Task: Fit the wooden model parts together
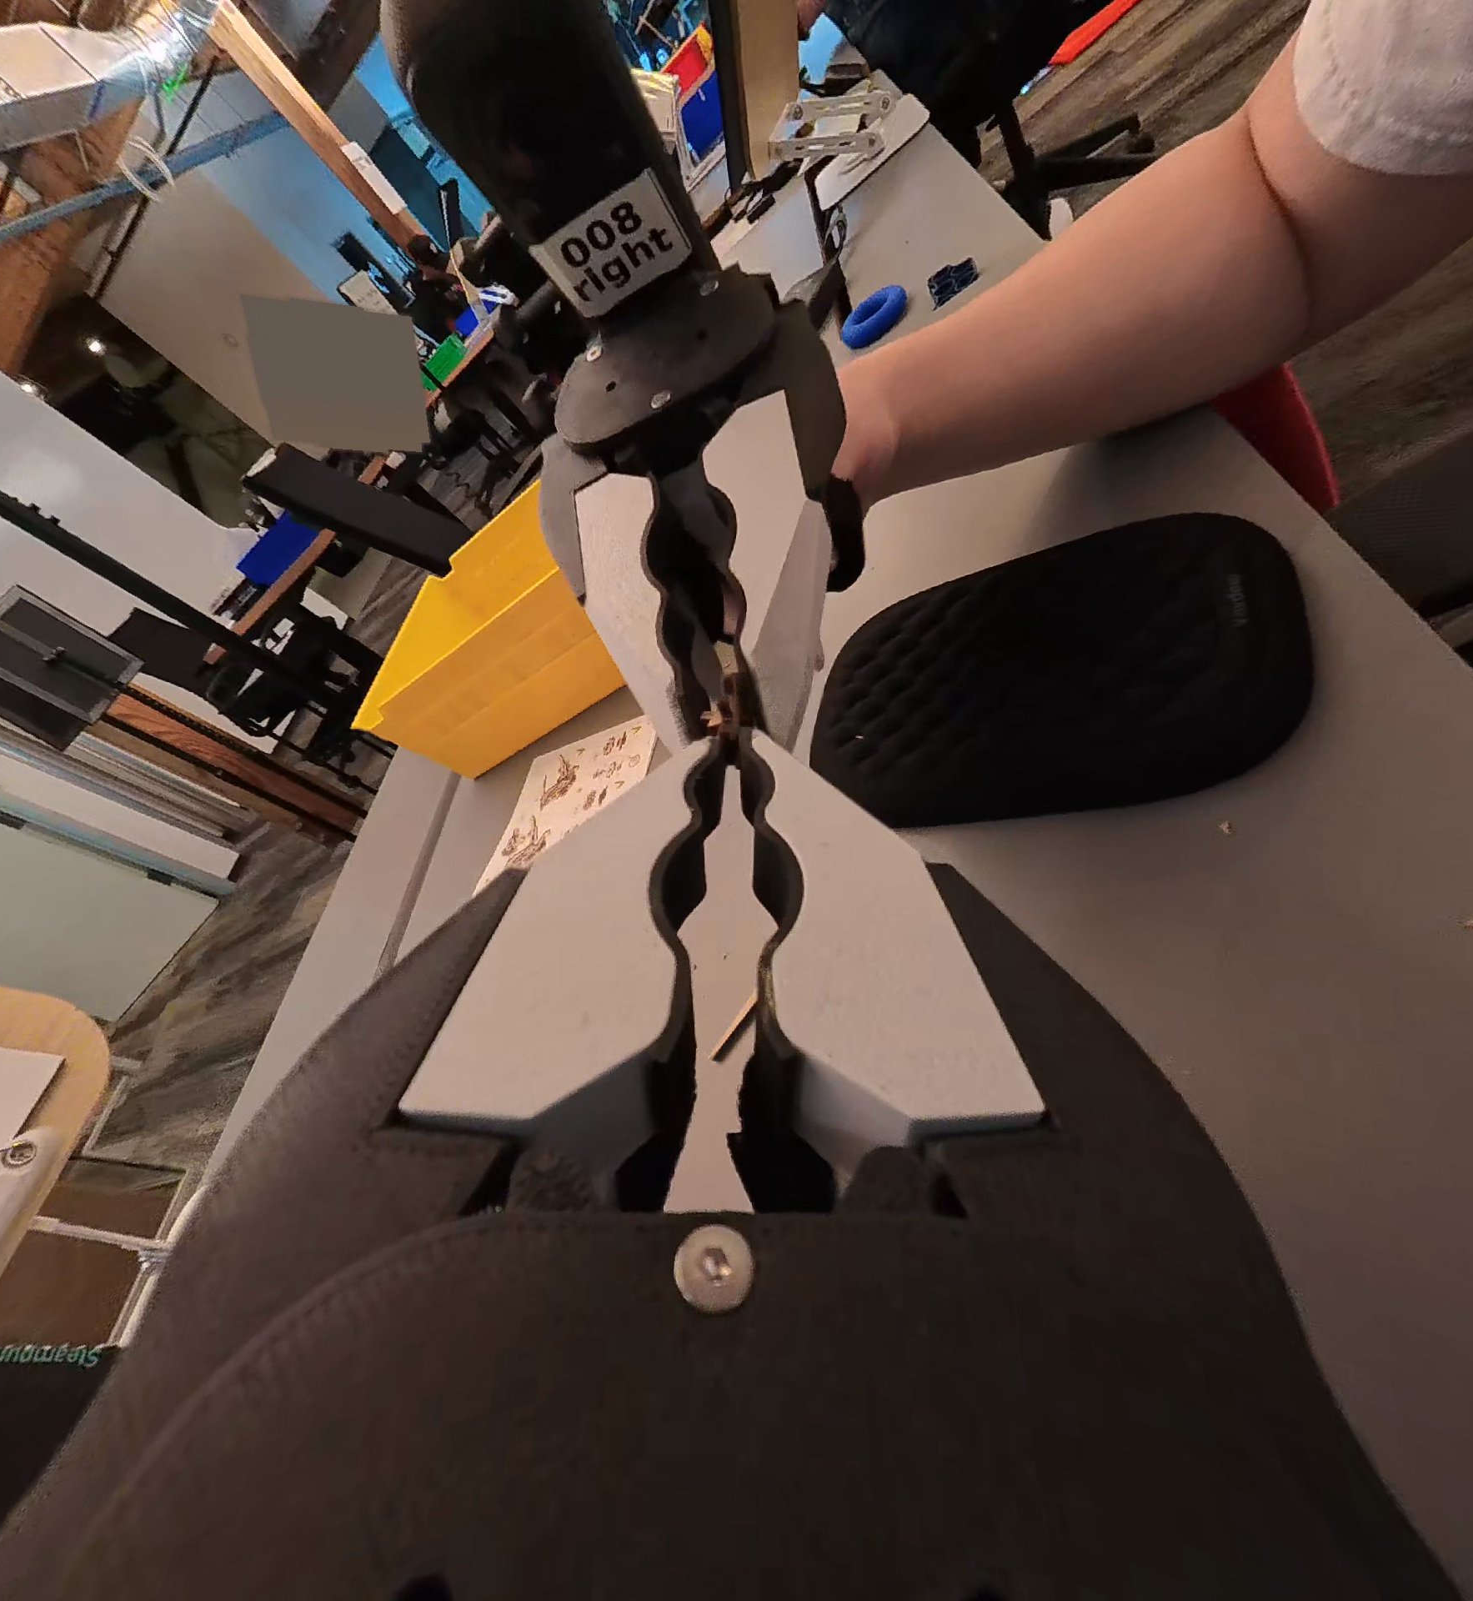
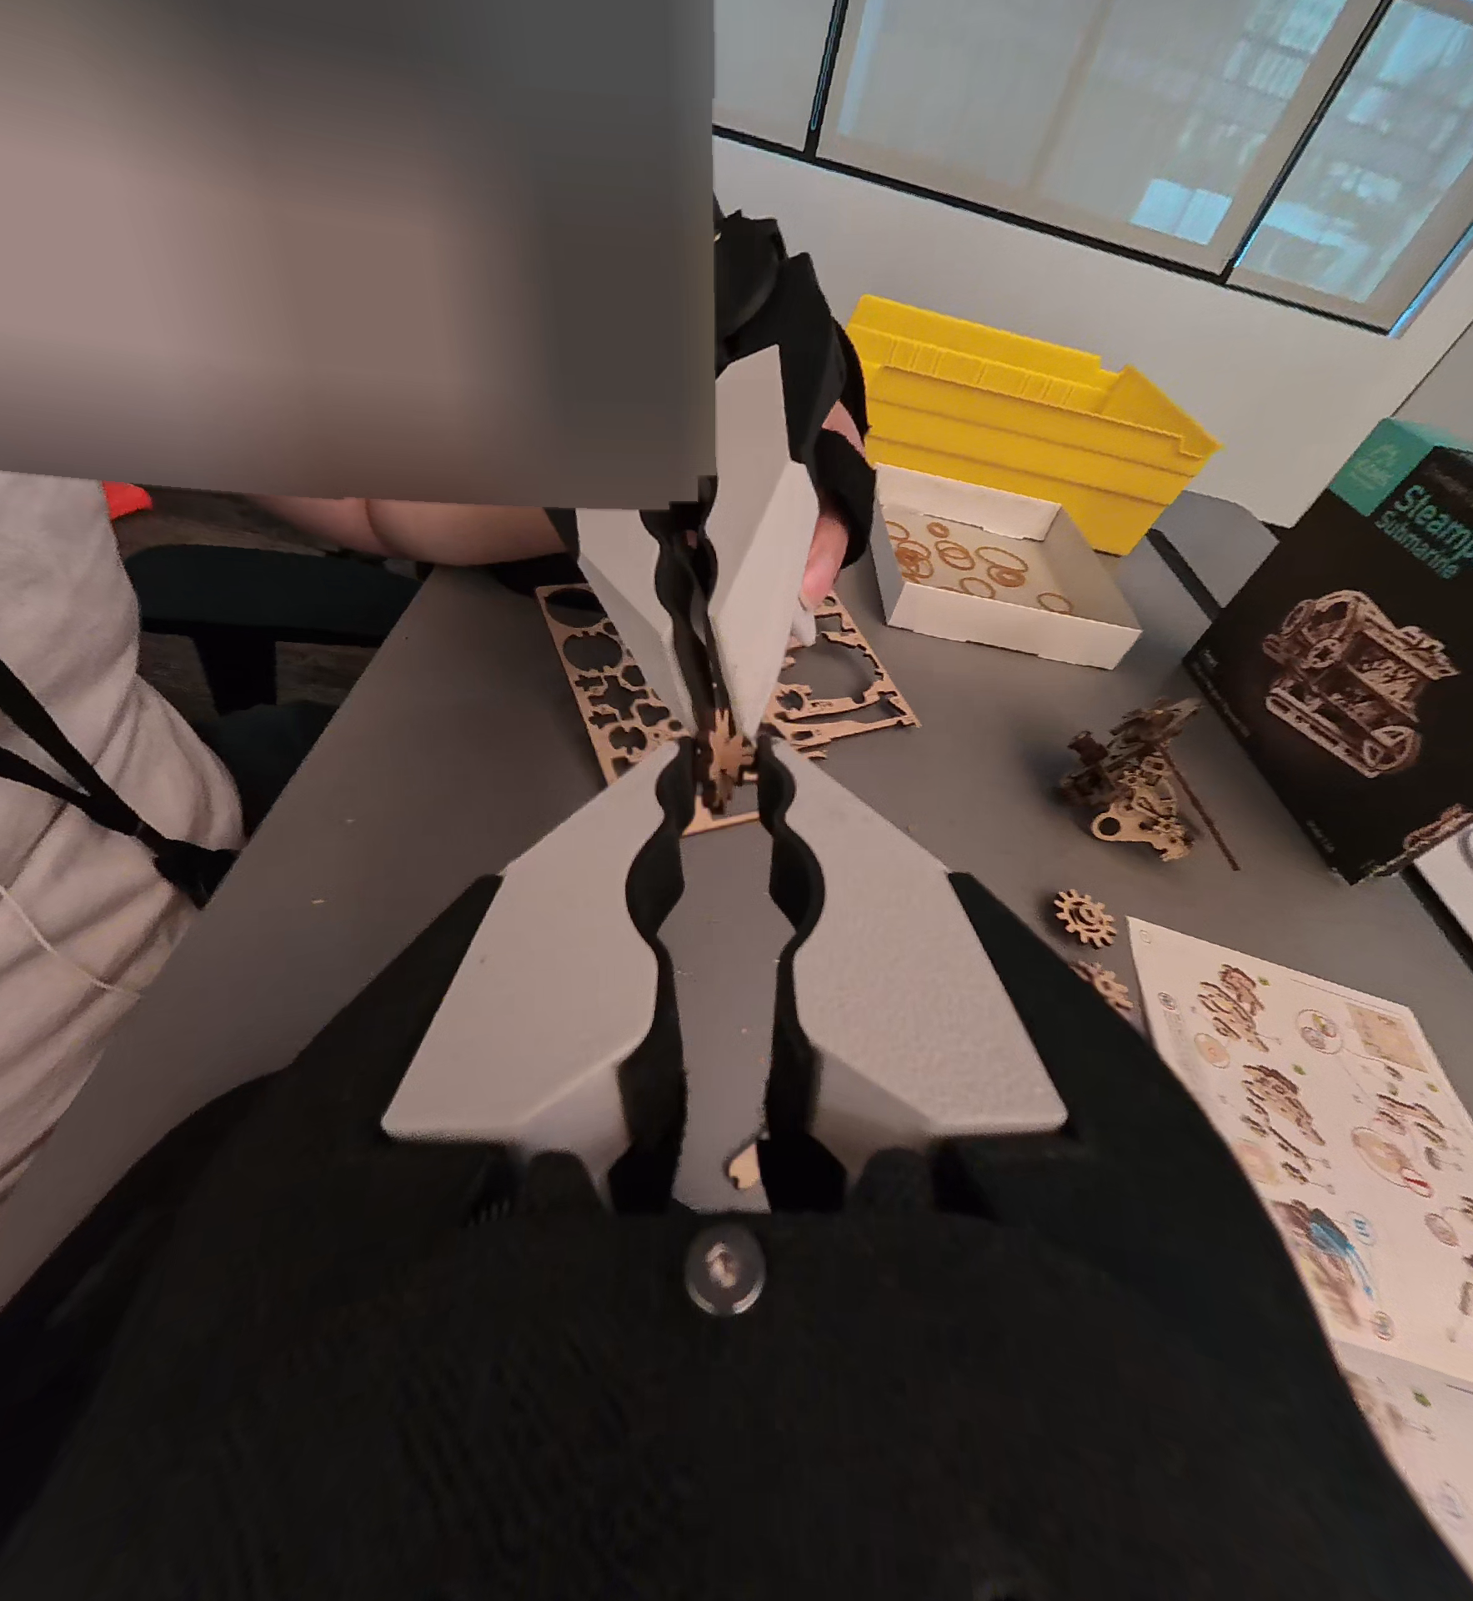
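Mating step in hand: you hold both tools tip to tip above the grey desk (image 2: 473, 693).

Right tool (image 2: 720, 762): tips pinched on a small pale wooden gear (image 2: 726, 758), toothed, thin laser-cut ply.

Left tool (image 1: 720, 745): tips nearly closed on a tiny wooden piece (image 1: 722, 719); its shape is probably a peg, too small to tell.

Next calls for fine alignment and a gentle straight push.

Part-built model (image 2: 1135, 775) sits at three o'clock, spare gear (image 2: 1083, 917) below it.
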The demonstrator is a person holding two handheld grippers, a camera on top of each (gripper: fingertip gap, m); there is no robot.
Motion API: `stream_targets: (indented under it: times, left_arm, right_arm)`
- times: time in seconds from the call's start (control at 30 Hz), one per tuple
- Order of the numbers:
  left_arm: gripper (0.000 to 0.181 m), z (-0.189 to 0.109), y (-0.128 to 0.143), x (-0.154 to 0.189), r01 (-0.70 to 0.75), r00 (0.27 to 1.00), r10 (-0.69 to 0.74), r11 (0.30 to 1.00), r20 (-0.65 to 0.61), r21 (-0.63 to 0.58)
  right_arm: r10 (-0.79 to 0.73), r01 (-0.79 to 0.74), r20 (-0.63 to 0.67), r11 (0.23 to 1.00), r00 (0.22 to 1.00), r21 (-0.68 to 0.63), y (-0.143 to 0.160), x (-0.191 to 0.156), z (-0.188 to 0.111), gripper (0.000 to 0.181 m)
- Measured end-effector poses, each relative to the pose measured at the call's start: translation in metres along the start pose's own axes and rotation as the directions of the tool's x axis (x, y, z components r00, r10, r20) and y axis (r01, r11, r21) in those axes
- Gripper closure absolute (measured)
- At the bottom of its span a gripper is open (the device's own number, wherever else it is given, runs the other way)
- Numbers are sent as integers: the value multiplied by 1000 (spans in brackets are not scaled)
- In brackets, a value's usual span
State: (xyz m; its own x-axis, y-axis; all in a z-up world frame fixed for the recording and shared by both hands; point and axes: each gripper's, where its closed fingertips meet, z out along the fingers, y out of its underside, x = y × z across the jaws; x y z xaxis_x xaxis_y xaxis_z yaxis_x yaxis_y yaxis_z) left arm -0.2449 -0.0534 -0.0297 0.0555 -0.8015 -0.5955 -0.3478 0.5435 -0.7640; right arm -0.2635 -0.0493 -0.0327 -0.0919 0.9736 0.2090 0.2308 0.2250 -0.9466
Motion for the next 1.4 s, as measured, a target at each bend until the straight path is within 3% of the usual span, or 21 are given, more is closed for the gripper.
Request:
stream_targets:
  times: [0.37, 0.67, 1.4]
  left_arm:
    - [181, 6, -6, 3, -63, 997, 63, 998, 34, 1]
    - [181, 26, 0, 18, -72, 997, 74, 995, 15, -72]
    - [181, 29, 0, 25, -103, 994, 105, 990, 9, -97]
  right_arm:
    - [-203, 187, -85, 969, 976, -163, 19, 2, 11, 161]
    - [-388, 327, -91, 864, 917, -382, 48, 1, 27, 160]
    - [-335, 290, -55, 877, 941, -382, 58, -2, 32, 172]
